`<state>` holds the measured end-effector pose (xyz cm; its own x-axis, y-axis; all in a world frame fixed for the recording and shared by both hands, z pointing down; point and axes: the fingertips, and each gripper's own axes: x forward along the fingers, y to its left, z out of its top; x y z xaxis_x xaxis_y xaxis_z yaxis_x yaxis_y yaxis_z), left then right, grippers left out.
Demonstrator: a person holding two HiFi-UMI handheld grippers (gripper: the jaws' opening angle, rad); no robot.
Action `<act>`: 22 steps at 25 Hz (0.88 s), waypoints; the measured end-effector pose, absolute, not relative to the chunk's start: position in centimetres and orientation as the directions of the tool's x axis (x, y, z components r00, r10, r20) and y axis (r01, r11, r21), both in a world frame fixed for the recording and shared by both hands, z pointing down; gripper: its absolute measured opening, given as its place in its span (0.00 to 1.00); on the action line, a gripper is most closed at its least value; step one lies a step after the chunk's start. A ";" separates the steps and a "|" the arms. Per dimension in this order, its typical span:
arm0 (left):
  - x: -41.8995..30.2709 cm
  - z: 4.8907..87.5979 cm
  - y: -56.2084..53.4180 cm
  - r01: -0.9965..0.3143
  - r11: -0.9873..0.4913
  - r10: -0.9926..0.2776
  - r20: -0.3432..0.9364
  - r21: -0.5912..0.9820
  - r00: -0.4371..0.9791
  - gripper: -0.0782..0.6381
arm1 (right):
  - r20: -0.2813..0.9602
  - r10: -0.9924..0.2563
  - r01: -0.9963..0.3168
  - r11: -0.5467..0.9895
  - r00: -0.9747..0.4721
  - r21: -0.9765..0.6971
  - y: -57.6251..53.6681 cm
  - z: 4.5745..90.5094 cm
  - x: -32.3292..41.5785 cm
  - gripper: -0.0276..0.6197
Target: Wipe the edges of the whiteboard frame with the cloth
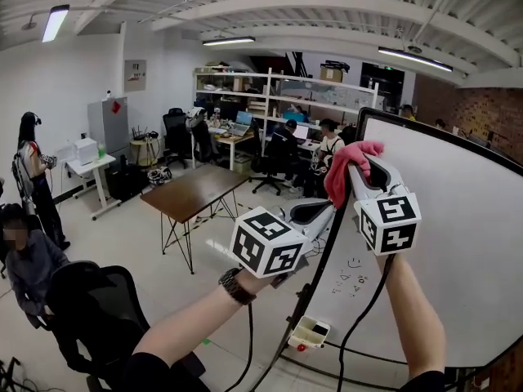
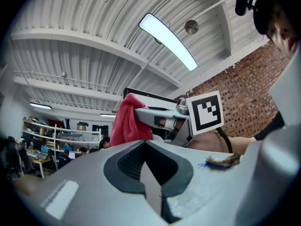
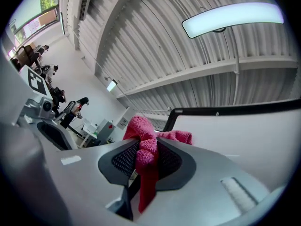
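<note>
The whiteboard stands on the right, with its black frame running up the left edge and over the top. My right gripper is shut on a pink cloth at the frame's upper left corner. The cloth bunches out between the pads and hangs down. My left gripper is lower, beside the frame's left edge, jaws together with nothing seen between them. From the left gripper view the cloth and right gripper show just ahead.
A small marker tray hangs at the board's lower left. A brown table stands in mid-floor, with a black office chair at lower left. People sit at desks behind, and one person stands at the far left.
</note>
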<state>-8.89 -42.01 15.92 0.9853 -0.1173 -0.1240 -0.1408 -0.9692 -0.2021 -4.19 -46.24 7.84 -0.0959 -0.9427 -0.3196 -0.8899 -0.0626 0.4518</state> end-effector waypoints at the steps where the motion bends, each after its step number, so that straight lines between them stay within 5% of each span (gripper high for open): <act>1: -8.8 17.1 -42.1 -0.122 -0.972 -0.101 -0.108 -0.201 0.989 0.11 | -0.307 -0.948 -0.891 -0.066 -0.085 0.450 -46.6 9.5 -4.0 0.18; 7: -11.7 26.9 -43.9 -0.040 -0.978 -0.038 -0.013 -0.205 0.999 0.11 | -0.229 -0.973 -0.910 -0.099 0.004 0.403 -48.6 21.9 -6.3 0.18; 14: -12.6 38.4 -42.9 0.015 -0.989 0.014 0.004 -0.147 1.000 0.11 | -0.118 -0.990 -0.986 -0.093 0.077 0.135 -47.0 37.9 -6.1 0.18; 22: -11.3 48.6 -36.5 0.093 -0.996 0.094 0.117 0.014 0.989 0.11 | 0.060 -0.998 -0.996 0.003 0.002 0.087 -36.6 48.0 -5.0 0.18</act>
